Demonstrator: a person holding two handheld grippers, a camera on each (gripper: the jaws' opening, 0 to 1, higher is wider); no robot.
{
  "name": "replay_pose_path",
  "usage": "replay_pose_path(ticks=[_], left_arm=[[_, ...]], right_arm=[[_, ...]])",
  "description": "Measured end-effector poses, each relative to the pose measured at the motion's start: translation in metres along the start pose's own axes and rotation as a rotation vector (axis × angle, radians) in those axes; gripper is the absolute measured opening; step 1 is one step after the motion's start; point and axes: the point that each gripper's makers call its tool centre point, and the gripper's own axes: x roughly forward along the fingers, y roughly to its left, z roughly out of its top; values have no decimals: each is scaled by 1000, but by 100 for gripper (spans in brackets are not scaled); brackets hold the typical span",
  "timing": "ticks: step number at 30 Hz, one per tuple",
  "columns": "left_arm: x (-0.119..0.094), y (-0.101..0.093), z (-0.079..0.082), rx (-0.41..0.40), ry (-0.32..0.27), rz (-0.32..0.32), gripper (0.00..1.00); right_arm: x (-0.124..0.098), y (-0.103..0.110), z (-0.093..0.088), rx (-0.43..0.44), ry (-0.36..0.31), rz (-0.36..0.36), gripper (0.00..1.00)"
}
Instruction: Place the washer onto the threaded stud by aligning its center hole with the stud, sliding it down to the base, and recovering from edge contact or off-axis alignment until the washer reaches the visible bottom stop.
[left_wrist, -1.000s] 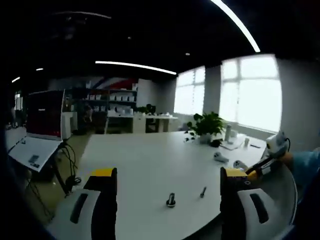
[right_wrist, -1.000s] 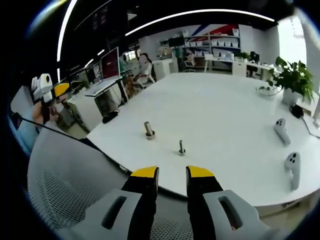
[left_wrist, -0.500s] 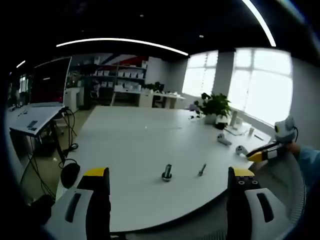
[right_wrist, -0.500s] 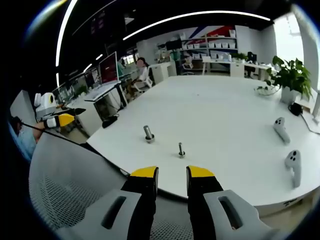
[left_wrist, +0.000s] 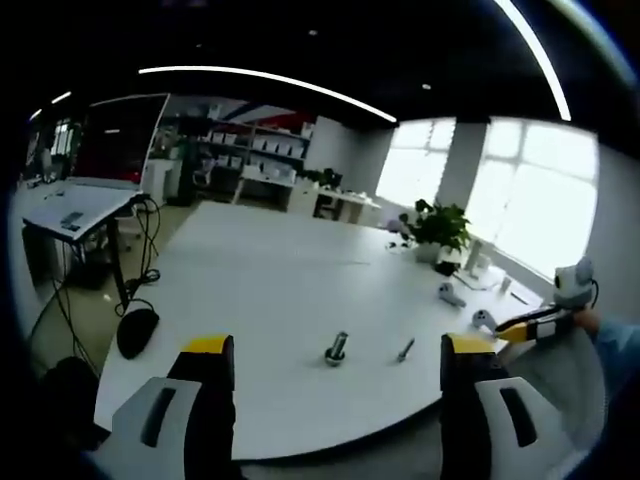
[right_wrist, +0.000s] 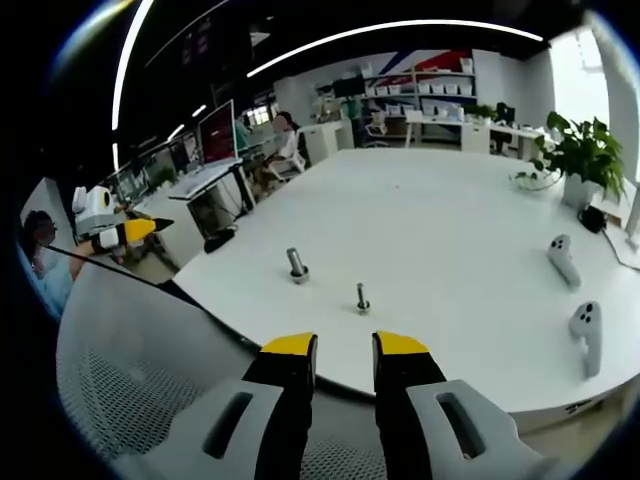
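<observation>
A big white tabletop (right_wrist: 450, 230) has two small metal things standing on it, near its front edge. One is a thick threaded stud (right_wrist: 297, 265) on a round base, and beside it is a thinner bolt (right_wrist: 363, 297). I cannot tell where the washer is. The left gripper (left_wrist: 335, 365) has its fingers wide open and holds nothing. The right gripper (right_wrist: 345, 350) has its fingers almost together, with a thin gap, and nothing between them.
</observation>
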Motion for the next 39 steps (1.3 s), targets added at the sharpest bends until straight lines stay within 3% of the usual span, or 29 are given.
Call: replay_pose_path(ticks=[6,10,31,39], left_arm=[[0,-2,-2,2,9,-5,82],[-1,-3,1,11,-12,0,73],[-4,-5,-6,4,30,6,72],[-4,-7,-4,11,19,6,71]], right_arm=[[0,0,1,2,-5,0,24],[0,0,1,4,-8,-1,24],[-2,0,1,26,-27,0,26],[-1,0,2,25,-23,8,26]])
